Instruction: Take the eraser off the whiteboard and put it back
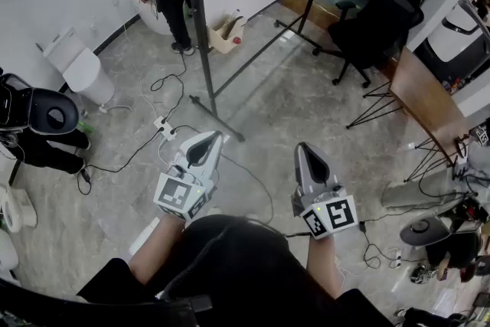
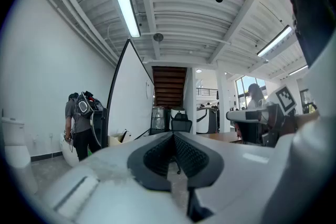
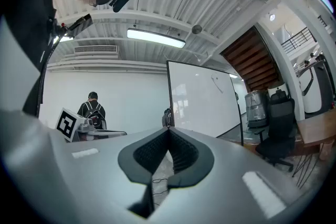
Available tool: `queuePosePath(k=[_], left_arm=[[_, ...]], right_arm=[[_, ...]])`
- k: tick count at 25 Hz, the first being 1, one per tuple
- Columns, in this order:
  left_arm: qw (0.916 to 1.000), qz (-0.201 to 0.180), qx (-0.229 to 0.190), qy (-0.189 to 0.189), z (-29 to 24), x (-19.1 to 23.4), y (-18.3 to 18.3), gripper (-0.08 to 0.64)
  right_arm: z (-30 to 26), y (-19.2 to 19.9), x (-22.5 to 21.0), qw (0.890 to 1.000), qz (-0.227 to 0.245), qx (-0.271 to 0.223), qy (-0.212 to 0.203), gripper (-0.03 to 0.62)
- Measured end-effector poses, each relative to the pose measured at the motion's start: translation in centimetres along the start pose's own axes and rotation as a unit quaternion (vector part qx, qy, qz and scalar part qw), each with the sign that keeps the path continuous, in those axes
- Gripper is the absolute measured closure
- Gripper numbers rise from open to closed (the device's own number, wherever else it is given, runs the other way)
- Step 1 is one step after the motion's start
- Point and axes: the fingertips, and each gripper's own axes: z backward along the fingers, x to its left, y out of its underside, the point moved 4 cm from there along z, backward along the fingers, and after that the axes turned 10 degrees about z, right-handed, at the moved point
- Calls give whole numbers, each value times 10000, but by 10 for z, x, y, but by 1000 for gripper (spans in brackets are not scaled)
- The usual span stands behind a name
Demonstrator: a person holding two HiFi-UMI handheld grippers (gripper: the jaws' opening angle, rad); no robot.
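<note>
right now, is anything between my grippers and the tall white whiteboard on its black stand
Nothing upright does. Only black cables and a white power strip lie on the grey floor before the whiteboard. I can't make out the eraser.

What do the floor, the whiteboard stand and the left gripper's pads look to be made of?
Floor: grey, mottled, slightly glossy; looks like stone tile or polished concrete.
Whiteboard stand: thin, straight dark tubes; likely painted metal.
Pads of the left gripper: matte black with fine ribbing, set in a smooth pale grey shell; probably rubber on plastic.
</note>
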Motion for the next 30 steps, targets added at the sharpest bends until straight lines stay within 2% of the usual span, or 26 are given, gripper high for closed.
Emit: queuePosePath(k=[9, 18, 30], left_arm=[[10000, -17, -3, -36, -1, -3, -1, 554], [10000, 3, 7, -77, 1, -10, 3, 554], [9989, 10, 1, -473, 5, -31, 16, 554]], right_arm=[[2, 2, -3, 10000, -3, 28, -41, 583], [11, 6, -7, 9998, -211, -23, -44, 583], [29, 17, -22, 9993, -193, 144, -296, 583]])
